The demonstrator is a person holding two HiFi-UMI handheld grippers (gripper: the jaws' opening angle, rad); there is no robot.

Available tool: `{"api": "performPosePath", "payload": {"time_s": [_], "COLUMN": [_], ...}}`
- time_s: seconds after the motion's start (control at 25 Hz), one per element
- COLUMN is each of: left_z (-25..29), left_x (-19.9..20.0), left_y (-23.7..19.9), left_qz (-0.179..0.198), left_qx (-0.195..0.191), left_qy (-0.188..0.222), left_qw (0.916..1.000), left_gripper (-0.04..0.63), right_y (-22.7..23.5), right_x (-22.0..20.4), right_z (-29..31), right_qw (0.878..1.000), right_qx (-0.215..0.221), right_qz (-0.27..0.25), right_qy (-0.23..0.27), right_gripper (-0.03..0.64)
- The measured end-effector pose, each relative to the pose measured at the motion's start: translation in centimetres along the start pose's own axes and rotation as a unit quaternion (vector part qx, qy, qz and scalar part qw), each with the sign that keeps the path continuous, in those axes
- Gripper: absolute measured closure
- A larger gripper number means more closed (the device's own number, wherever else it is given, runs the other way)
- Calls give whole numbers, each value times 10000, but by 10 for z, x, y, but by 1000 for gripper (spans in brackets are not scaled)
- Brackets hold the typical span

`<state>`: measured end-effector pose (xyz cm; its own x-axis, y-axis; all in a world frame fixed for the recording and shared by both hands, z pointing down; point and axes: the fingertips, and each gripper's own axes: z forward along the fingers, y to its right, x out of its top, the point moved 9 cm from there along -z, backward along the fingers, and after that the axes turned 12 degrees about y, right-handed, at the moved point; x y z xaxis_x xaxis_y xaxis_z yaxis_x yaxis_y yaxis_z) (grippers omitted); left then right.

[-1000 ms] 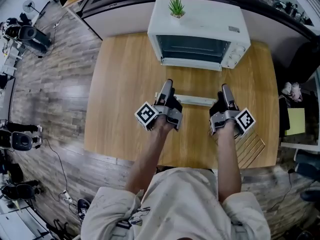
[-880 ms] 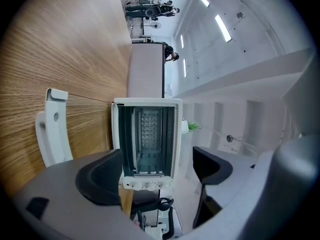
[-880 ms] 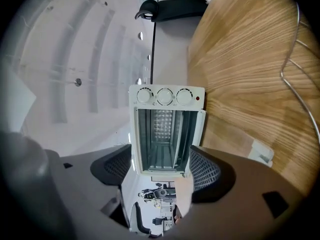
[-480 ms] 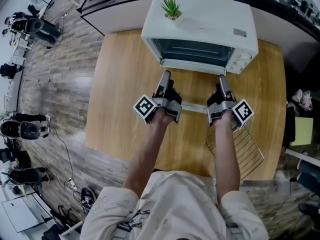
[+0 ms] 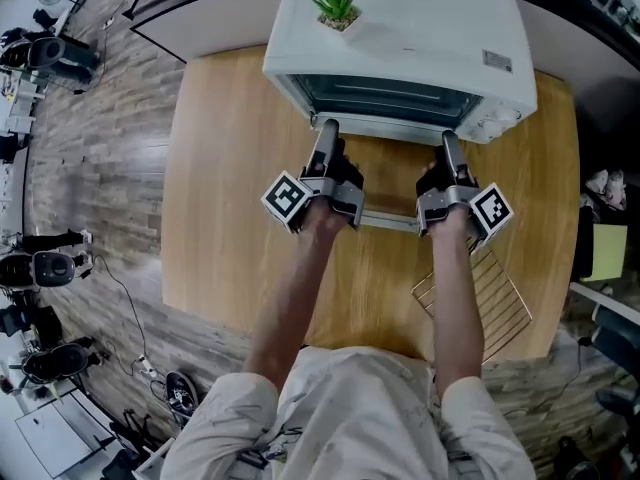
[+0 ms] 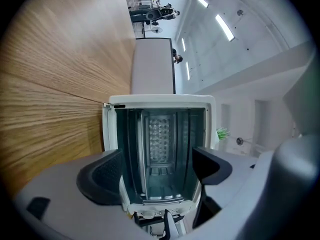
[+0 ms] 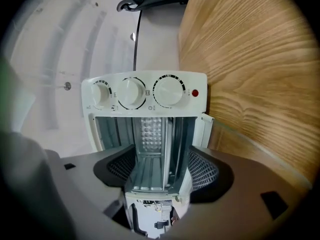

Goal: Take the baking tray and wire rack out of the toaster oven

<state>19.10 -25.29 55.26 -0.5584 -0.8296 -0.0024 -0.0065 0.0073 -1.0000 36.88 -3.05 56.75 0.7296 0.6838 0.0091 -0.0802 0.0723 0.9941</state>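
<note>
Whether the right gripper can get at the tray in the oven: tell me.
Likely yes: the oven door is down, nothing blocks the mouth, and the tray lies ahead. On the right gripper the open jaws have just been closing, the tray's front edge seemingly between them.

The left forearm [image 5: 290, 288] and right forearm [image 5: 456, 298] rise from the lower centre of the head view, bare and almost parallel. The left hand [image 5: 338, 190] and right hand [image 5: 441, 193] each hold a gripper rolled onto its side, pointing level toward the top of the frame. The left gripper [image 6: 157, 170] has its jaws wide apart. The right gripper [image 7: 161, 170] has just been closing its jaws. They stand apart, with the front lip of the baking tray [image 7: 148, 176] in the gap — neither pad clearly presses on it.
</note>
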Motion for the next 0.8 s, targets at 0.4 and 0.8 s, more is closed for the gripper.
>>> {"api": "performPosePath", "payload": {"time_s": [0.4,0.8], "left_z": [48,86], "left_x": [8,14], "left_y": [-18,-29], "left_qz": [-62,-79], "left_qx": [-56,-7], "left_qy": [-127,-95], "left_qw": [9999,9999], "left_gripper": [164,197], "right_y": [0,5], "right_x": [-5,-5], "right_z": [40,77], "right_qw": [9996,9991], "right_qx": [-78,-133], "right_qz": [-62,-8], "right_qy": [275,405], "right_gripper": [311,330]}}
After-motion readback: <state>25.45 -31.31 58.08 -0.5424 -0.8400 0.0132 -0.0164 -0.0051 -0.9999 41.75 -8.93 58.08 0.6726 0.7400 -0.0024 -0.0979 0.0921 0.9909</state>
